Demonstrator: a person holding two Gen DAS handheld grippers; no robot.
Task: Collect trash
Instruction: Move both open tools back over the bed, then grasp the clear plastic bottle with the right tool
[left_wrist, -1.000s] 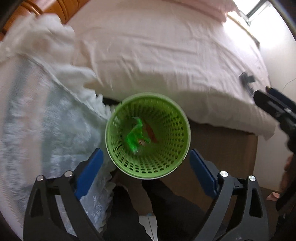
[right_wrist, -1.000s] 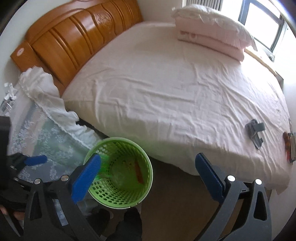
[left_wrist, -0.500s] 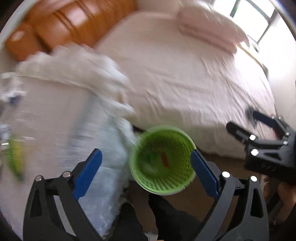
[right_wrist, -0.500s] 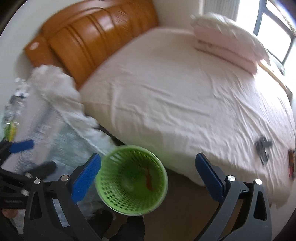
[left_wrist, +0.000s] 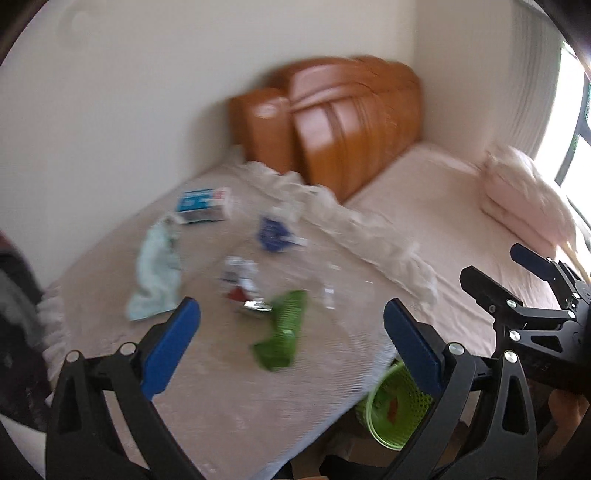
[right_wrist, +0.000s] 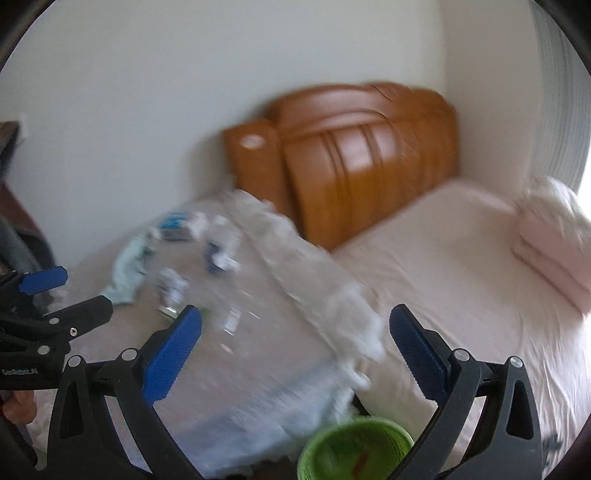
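Several pieces of trash lie on a table under a pale lace cloth (left_wrist: 240, 387): a green wrapper (left_wrist: 282, 332), a silver and red wrapper (left_wrist: 243, 288), a blue packet (left_wrist: 273, 232), a blue-and-white box (left_wrist: 203, 205) and a mint-coloured bag (left_wrist: 155, 277). The green mesh basket (left_wrist: 395, 410) stands on the floor by the table's corner, with a red scrap inside. My left gripper (left_wrist: 290, 310) hovers above the table, its jaws opening with nothing between them. My right gripper (right_wrist: 295, 314) is open and empty over the table's right edge, above the basket (right_wrist: 354, 450).
A bed (left_wrist: 443, 206) with a pink sheet, stacked pillows (left_wrist: 524, 195) and a wooden headboard (left_wrist: 351, 122) fills the right side. A plain wall runs behind the table. Something dark (left_wrist: 14, 295) sits at the far left. The pictures are motion-blurred.
Both grippers rose and swung left from over the basket to over the table. The basket slid to the bottom of both views and the trash on the table came into sight.
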